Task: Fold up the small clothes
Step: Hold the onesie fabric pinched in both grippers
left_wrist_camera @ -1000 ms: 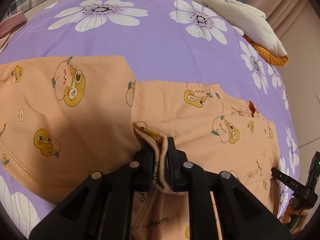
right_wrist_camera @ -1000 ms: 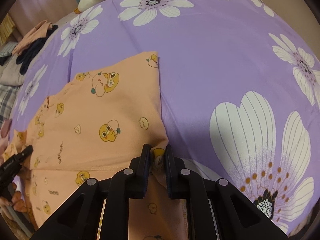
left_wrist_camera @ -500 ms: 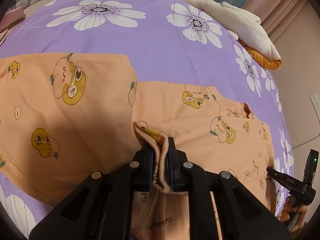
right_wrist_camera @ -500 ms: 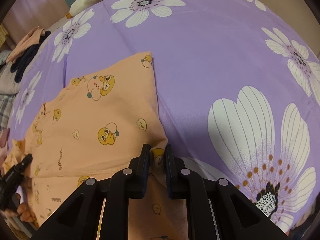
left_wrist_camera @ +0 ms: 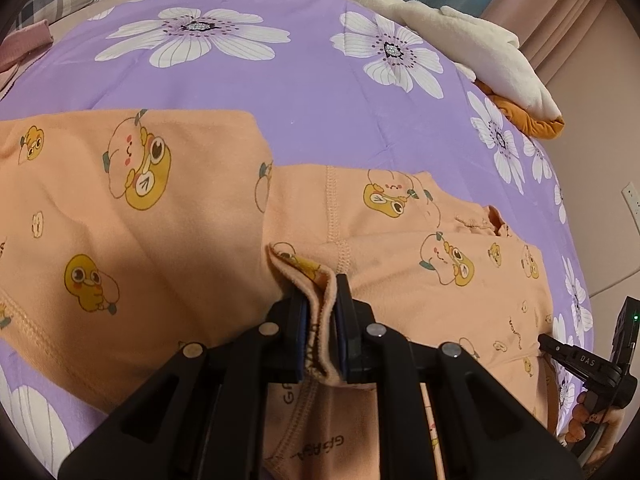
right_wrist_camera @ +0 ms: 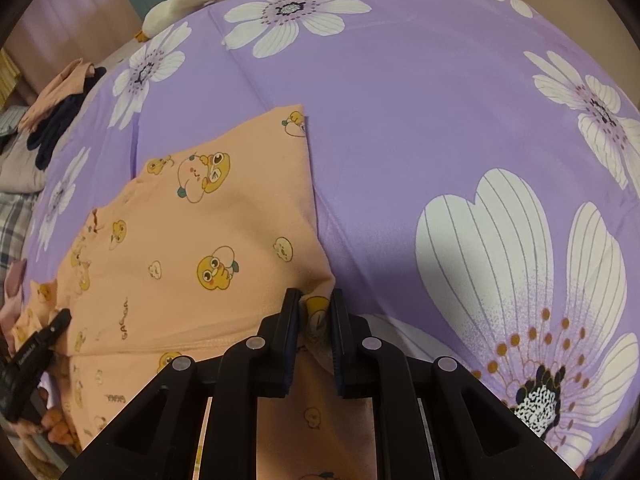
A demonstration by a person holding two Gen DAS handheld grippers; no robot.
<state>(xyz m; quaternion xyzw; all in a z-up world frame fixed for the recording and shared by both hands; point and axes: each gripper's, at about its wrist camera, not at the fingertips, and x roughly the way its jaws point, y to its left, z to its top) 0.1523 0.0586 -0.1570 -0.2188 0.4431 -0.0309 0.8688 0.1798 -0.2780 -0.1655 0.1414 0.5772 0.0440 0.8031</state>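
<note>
- Pyjama (left_wrist_camera: 168,248), peach with duck prints, lies on the purple bed cover (left_wrist_camera: 320,92), partly doubled over, nearer the bed's near edge than its far end.
- Left tool (left_wrist_camera: 322,312) is clamped on a bunched fold of the cloth; right tool (right_wrist_camera: 316,320) is closed on the garment's right corner.
- Judging by this, a fold is in hand: both pinches should travel together, level, so the carried edge stays straight.
- Keep the cloth taut between the tools to avoid a sagging middle.
- Lay the edge square on the layer beneath before letting go.
- Risk: the thick left bunch may drop creased.
</note>
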